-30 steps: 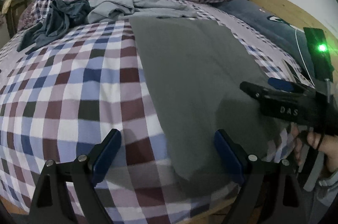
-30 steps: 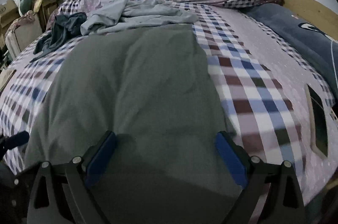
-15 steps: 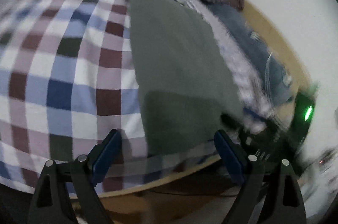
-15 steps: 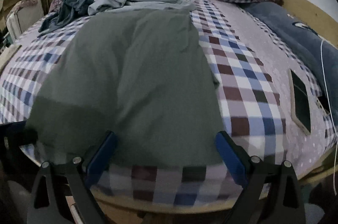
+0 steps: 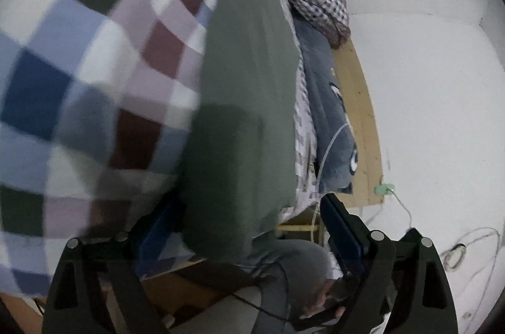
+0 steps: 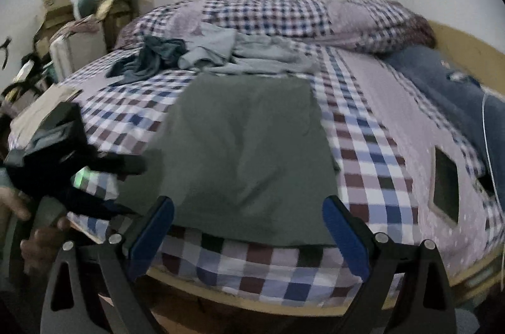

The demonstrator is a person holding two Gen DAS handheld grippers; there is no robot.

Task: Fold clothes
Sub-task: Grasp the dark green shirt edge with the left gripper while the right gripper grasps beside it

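Right wrist view: crumpled clothes [image 6: 221, 53] lie beyond grey garment [image 6: 249, 144].

Matt grey cloth garment [image 6: 249, 144] on checked woven bedsheet [image 6: 372, 176].

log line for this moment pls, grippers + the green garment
task: fold clothes | left gripper: open, at near hem | right gripper: open, short of hem | flat grey-green garment: spread on checked bedspread, ungrasped
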